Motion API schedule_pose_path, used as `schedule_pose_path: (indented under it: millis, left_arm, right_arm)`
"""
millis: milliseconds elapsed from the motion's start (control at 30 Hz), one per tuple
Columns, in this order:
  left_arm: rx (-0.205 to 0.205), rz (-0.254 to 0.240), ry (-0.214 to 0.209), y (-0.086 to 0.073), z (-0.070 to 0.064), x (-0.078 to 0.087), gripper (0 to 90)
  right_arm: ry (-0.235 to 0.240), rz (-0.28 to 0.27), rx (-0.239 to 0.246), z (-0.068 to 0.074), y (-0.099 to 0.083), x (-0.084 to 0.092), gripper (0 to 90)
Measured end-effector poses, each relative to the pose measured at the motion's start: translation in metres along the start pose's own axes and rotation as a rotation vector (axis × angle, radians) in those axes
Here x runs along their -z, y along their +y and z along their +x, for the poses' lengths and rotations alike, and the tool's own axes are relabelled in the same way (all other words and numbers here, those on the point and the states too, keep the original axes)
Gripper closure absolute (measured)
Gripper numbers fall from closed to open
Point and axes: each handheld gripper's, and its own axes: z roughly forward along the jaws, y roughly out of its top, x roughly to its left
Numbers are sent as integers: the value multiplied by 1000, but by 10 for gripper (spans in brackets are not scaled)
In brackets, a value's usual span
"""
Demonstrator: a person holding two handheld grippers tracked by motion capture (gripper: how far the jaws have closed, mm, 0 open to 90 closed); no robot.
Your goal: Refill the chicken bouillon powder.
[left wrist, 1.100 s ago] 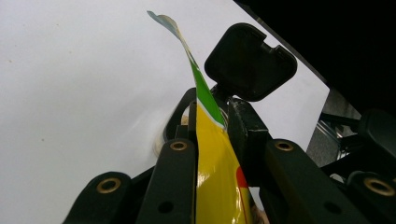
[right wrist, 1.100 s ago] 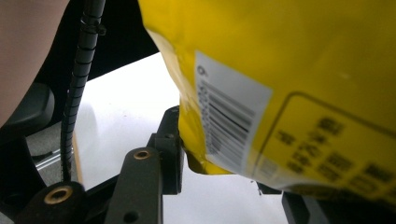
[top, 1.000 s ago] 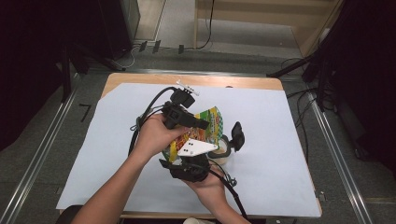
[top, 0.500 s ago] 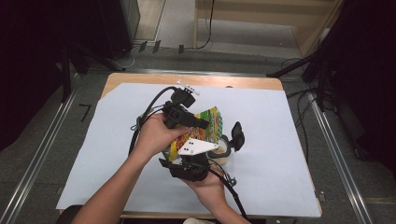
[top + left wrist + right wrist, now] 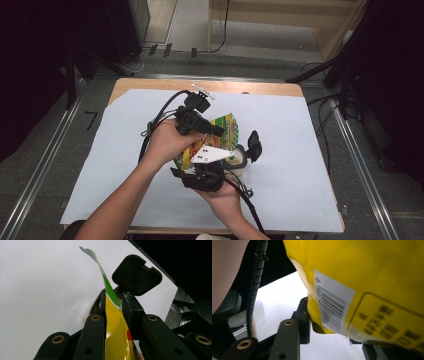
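Observation:
A yellow and green snack bag (image 5: 227,131) is held above the middle of the white sheet, between both hands. My left gripper (image 5: 200,122) comes at it from the upper left. In the left gripper view the left gripper (image 5: 112,298) is shut on the bag's thin flat edge (image 5: 113,327). My right gripper (image 5: 235,151) reaches up from below, with a white three-cornered plate (image 5: 209,154) on top. In the right gripper view the bag's barcode side (image 5: 362,285) bulges between the jaws of the right gripper (image 5: 337,333). The left jaw presses its lower corner; the other jaw is mostly hidden.
A white sheet (image 5: 300,150) covers the wooden table (image 5: 150,84), with open room left and right of the hands. A round pale thing (image 5: 241,164) shows under the bag; what it is I cannot tell. Cables trail from both grippers. Metal rails run along both sides of the table.

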Motion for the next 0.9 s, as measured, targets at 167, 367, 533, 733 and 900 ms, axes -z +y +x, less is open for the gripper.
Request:
schedule_pose_path:
  millis: [167,367,533,733,900]
  left_arm:
    - [-3,9,-2,0,2,-1,797]
    - [-6,0,3,0,0,-1,798]
    - [-6,-2,3,0,1,-1,797]
    - [-7,-4,3,-1,1,-1,798]
    - [-8,-5,1,-2,1,-1,798]
  right_arm:
    - [2,1,-8,-1,-1,-1,625]
    - [-2,1,-4,-2,-1,-1,625]
    - [-4,3,-2,-2,-1,-1,626]
    - [-5,5,4,-2,-1,-1,626]
    - [-6,8,5,-1,-2,-2,625]
